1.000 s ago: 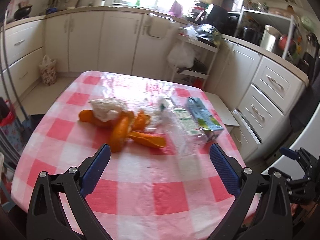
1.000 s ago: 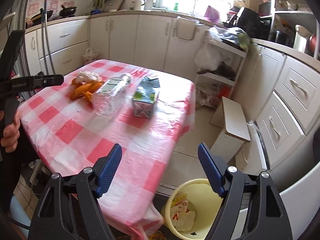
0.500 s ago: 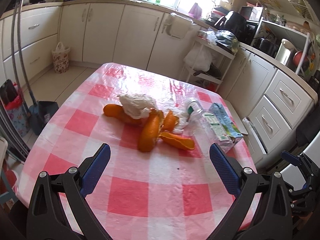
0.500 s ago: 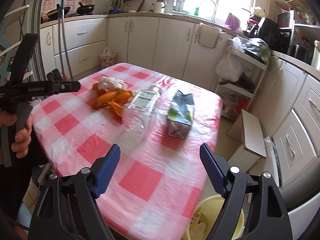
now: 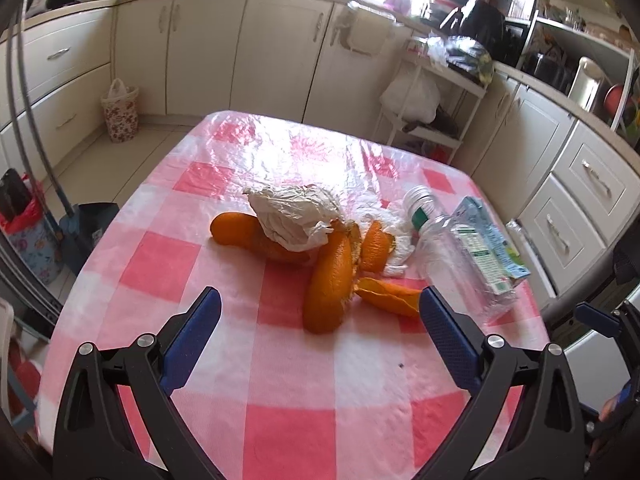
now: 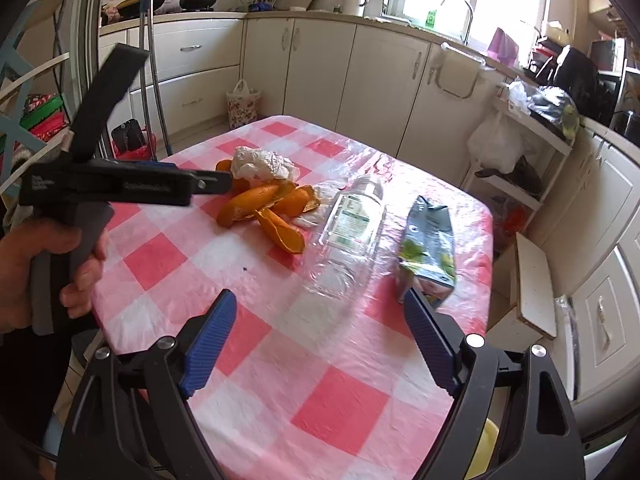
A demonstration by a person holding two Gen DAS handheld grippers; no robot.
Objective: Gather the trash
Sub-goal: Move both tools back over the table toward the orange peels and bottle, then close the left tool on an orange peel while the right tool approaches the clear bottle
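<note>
Trash sits in one loose heap near the middle of the bench (image 5: 280, 420), on the pink check cloth. Landmark: the clear bottle (image 6: 348, 232), lying on its side.

- Peels (image 5: 328, 280): several orange strips, curled, just left of the bottle, some overlapping. Likely light and limp, slick on the inner side. Best pinched across a thick curl, not at a thin tip that may tear.
- Paper wad (image 5: 292, 220): white, crumpled, resting on the far peels, left of the bottle. Looks soft, almost weightless; should crush in the grip, so any bulge will do.
- Bottle: empty by the look, white cap on, green label. Probably light but smooth and round, apt to roll or squirt out. Take it across the body near the label.
- Carton (image 6: 428, 240): blue-green, on its side just right of the bottle, near the bench edge. Flat faces, stiff enough; likely the easiest hold.
- More thin white scrap between peels and bottle neck; cannot tell if tissue or film.

Left hand-held gripper (image 5: 320, 340): spread wide, nothing between the pads, aimed at the peels.
Right hand-held gripper (image 6: 320, 340): opening, nothing between the pads, short of the bottle's base.
</note>
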